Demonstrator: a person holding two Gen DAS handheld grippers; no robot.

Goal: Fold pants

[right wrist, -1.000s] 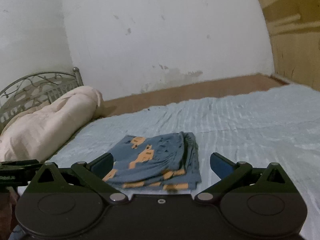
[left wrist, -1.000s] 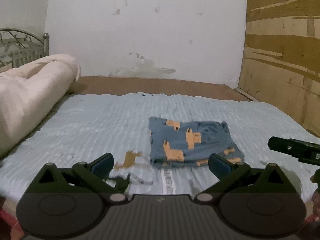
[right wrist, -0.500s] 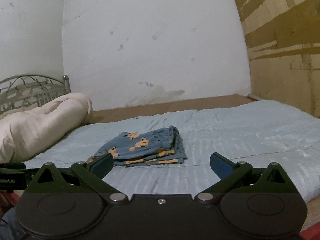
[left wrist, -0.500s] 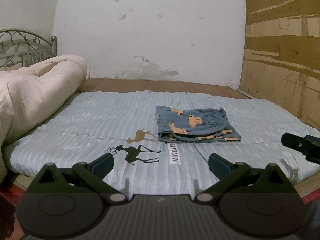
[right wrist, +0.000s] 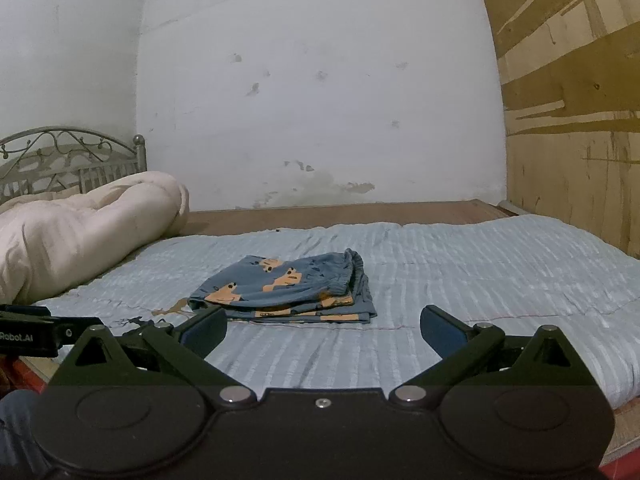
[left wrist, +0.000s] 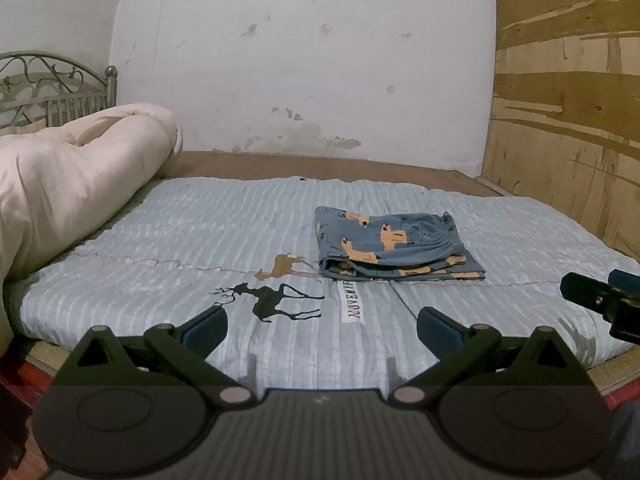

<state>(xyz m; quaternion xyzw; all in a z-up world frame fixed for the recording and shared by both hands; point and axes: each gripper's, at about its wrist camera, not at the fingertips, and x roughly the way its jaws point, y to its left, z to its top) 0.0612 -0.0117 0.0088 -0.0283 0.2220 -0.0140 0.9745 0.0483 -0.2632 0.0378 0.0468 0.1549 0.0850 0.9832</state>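
The blue pants (left wrist: 394,245) with orange prints lie folded in a flat stack on the light blue striped bedspread (left wrist: 200,240). They also show in the right wrist view (right wrist: 288,288). My left gripper (left wrist: 322,330) is open and empty, held back near the bed's front edge, well short of the pants. My right gripper (right wrist: 323,330) is open and empty, also near the front edge. The right gripper's tip shows at the right of the left wrist view (left wrist: 600,300). The left gripper's side shows at the left of the right wrist view (right wrist: 36,334).
A rolled cream duvet (left wrist: 68,184) lies along the bed's left side by a metal headboard (left wrist: 52,88). A white wall stands behind and a plywood wall (left wrist: 568,120) on the right. Deer prints (left wrist: 272,300) mark the bedspread near the front.
Both grippers have drawn back from the folded pants toward the bed's front edge. The pants now look smaller and farther away. Both stay open and empty.
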